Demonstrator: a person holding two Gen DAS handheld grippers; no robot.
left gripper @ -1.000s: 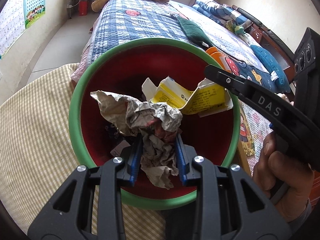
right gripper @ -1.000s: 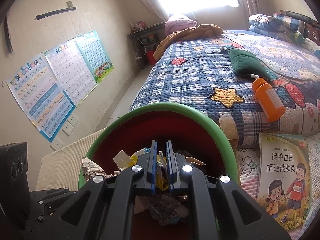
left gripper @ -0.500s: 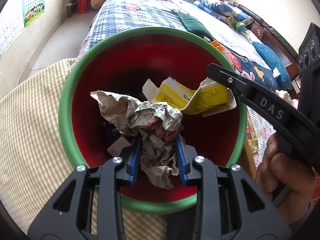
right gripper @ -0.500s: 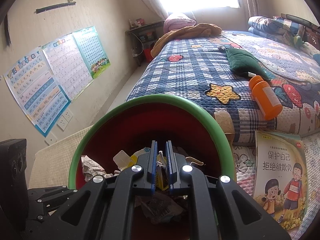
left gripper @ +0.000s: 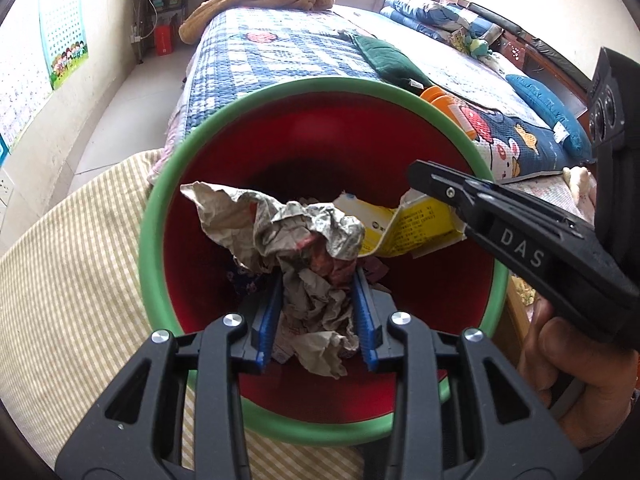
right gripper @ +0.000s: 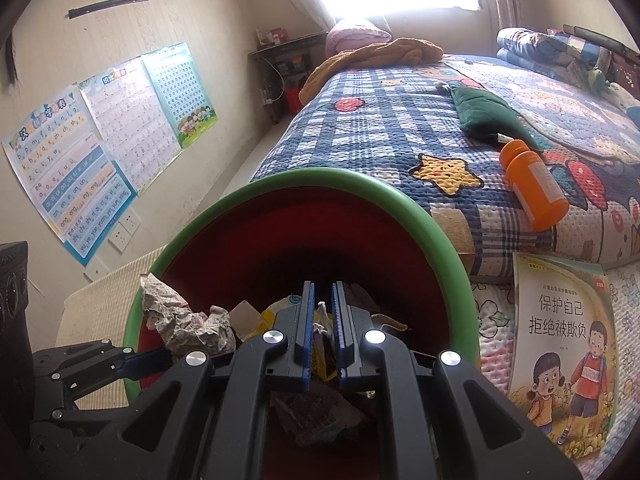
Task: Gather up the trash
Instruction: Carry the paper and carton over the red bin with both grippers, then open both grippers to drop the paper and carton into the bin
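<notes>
A red bin with a green rim (left gripper: pixel 152 216) fills both views, with trash lying at its bottom. Over its mouth my left gripper (left gripper: pixel 318 280) is shut on a crumpled newspaper ball (left gripper: pixel 312 248), whose loose ends hang out above and below the blue pads. From the right, my right gripper (left gripper: pixel 424 178) reaches in, shut on a flattened yellow carton (left gripper: pixel 404 228). In the right wrist view the right gripper (right gripper: pixel 323 292) stands nearly closed on a thin edge of the carton (right gripper: pixel 264 322). The paper ball (right gripper: pixel 184 320) and left gripper (right gripper: pixel 160 356) show at the lower left.
The bin stands beside a bed with a blue checked quilt (right gripper: pixel 380 132). On the quilt lie an orange bottle (right gripper: pixel 534 188) and a dark green pouch (right gripper: pixel 488 116). A children's book (right gripper: pixel 560 340) lies right of the bin, a yellow checked cloth (left gripper: pixel 60 280) left. A person's hand (left gripper: pixel 572 360) holds the right gripper.
The left wrist view has tilted a little, so more of the bed shows behind the bin. Both grippers keep their hold over the bin's mouth.
</notes>
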